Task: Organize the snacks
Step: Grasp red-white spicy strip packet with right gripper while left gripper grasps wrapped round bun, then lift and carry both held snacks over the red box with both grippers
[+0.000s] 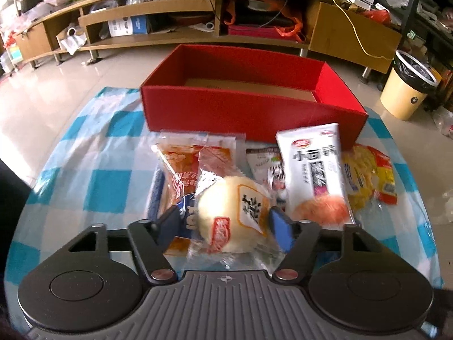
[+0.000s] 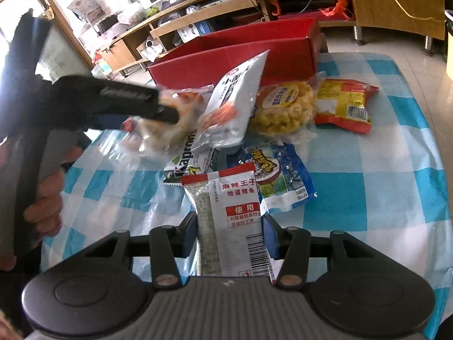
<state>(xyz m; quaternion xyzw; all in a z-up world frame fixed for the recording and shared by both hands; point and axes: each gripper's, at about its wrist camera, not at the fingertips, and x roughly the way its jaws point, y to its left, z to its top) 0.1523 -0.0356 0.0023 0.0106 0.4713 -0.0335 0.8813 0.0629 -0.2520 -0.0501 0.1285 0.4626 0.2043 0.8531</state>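
A round pale bun in a clear wrapper [image 1: 232,215] sits between the blue pads of my left gripper [image 1: 225,223], which is shut on it above the other packets. In the right wrist view the left gripper [image 2: 172,116] comes in from the left with the blurred bun packet [image 2: 164,133]. My right gripper [image 2: 229,232] is shut on a red-and-white spicy-strip packet [image 2: 229,212]. An open red box [image 1: 226,107] [image 2: 226,56] stands behind the pile. In the pile lie a white bread packet [image 1: 311,170] [image 2: 235,99], an orange packet [image 1: 181,170], yellow puffs [image 2: 283,107] and a blue packet [image 2: 280,175].
A blue-and-white checked cloth [image 1: 99,155] covers the table. A red-and-yellow packet [image 2: 345,102] lies at the right of the pile. A person's hand [image 2: 42,198] grips the left handle. Beyond the table are a low wooden TV stand [image 1: 354,34] and a yellow bin [image 1: 407,85].
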